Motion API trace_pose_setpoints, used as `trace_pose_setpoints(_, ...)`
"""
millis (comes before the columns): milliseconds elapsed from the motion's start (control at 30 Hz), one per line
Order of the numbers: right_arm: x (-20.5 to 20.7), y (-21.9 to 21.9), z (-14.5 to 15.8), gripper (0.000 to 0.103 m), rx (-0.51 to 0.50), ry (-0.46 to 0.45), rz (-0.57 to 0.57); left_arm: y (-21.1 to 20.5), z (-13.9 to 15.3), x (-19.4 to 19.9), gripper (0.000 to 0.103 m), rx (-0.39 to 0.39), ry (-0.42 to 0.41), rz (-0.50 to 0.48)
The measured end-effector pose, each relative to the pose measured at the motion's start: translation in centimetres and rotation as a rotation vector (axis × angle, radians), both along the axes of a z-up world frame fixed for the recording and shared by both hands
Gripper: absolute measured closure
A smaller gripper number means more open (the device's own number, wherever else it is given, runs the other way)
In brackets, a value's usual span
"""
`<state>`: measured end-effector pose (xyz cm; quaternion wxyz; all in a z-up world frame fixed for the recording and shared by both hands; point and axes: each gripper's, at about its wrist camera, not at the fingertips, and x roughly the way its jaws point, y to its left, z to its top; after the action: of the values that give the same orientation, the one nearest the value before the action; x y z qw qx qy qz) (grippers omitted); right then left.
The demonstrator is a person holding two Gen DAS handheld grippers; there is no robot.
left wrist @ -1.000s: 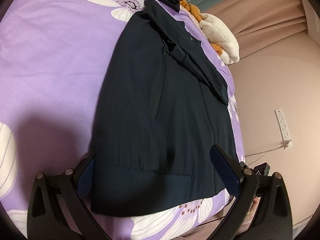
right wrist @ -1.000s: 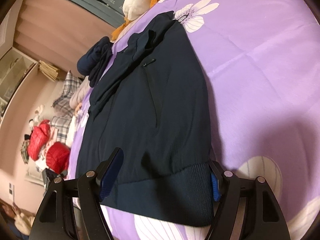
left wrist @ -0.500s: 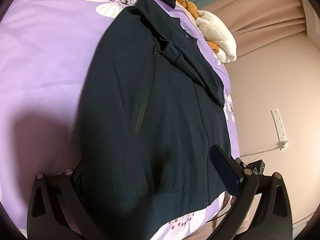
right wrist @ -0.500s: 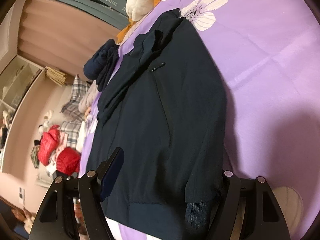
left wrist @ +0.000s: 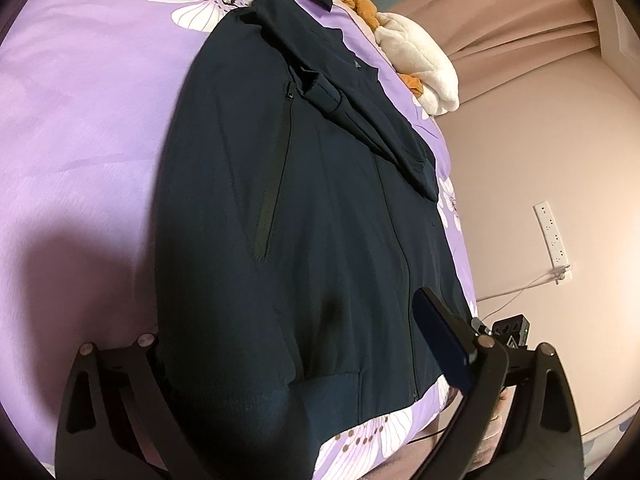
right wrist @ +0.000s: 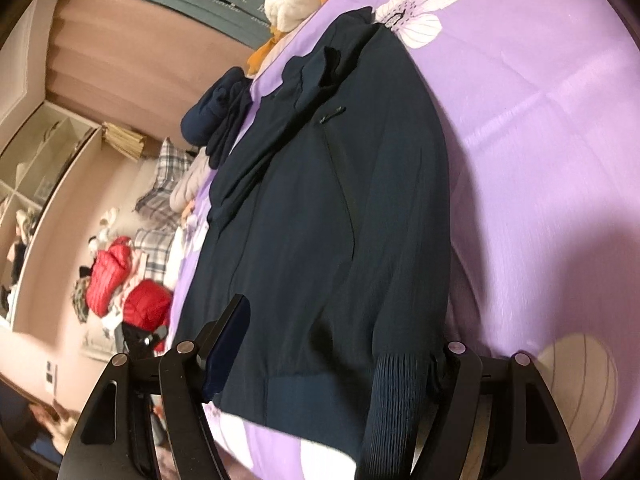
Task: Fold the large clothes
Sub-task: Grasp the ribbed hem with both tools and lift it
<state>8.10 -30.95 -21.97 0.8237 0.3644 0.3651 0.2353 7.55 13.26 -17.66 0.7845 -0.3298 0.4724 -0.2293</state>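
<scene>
Slipping is the worry here: the dark jacket lies flat on the purple bed, zip side up, and only its ribbed hem is rising off the sheet. That hem is thick and springy, so a shallow bite could let it pop free mid-fold, I'd say. If one corner comes up ahead of the other, the fold line would run crooked across the jacket's body. The sleeve folded over the jacket's chest sits loose too, and a quick lift could drag it off its place.

Now the tongs. The left tongs straddle the hem on the jacket's far-left corner, spread very wide and just starting to close. Cloth bulges up between them, covering the left pad, while the right blue pad stands clear above the fabric, so no real pinch yet by my reading.

The right tongs sit at the hem's other corner, also held wide. A ribbed fold of hem stands up right against the right-hand finger; the left blue pad hangs apart from the cloth. Whether that fold is truly caught, I cannot tell from this view.
</scene>
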Motion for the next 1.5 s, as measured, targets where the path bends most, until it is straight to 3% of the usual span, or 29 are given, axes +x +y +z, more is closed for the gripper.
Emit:
trace_pose_setpoints(133, -0.1, 0.6, 0.2, 0.028, -0.032, -0.007, 0.003, -0.3, -0.1, -0.1, 0.011, 0.024, -0.008, -0.001)
trace_pose_setpoints(300, 1.0, 1.2, 0.2, 0.039, -0.05, -0.003, -0.012, 0.0, -0.4, -0.1, 0.034, 0.079, 0.017, 0.014)
trace_pose_setpoints(333, 1.2, 1.2, 0.2, 0.041, -0.052, -0.003, -0.015, 0.3, -0.5, -0.1, 0.043, 0.083, 0.024, 0.021)
trace_pose_setpoints(467, 1.6, 1.3, 0.0, 0.065, -0.064, -0.006, -0.033, 1.7, -1.3, 0.0, 0.079, 0.064, 0.069, 0.066)
trace_pose_setpoints(600, 1.4, 1.2, -0.2, 0.077, -0.084, -0.012, -0.07, 2.8, -1.8, 0.0, 0.082, -0.005, 0.103, 0.127)
trace_pose_setpoints(767, 0.6, 1.6, 1.8, 0.087, -0.09, -0.088, -0.073, 2.1, 0.2, -0.5, 0.085, -0.049, 0.032, 0.135)
trace_pose_setpoints(867, 0.0, 1.5, 3.3, 0.087, -0.047, -0.159, -0.058, 1.8, 2.0, -0.7, 0.087, -0.094, -0.023, 0.125)
trace_pose_setpoints(1033, -0.8, 2.6, 5.0, 0.088, -0.046, -0.243, -0.032, 1.0, 4.1, -1.2, 0.09, -0.061, -0.084, 0.093)
trace_pose_setpoints(1500, -2.3, 2.2, 5.8, 0.089, 0.061, -0.319, -0.037, -0.6, 6.9, -2.6, 0.091, -0.087, -0.205, -0.003)
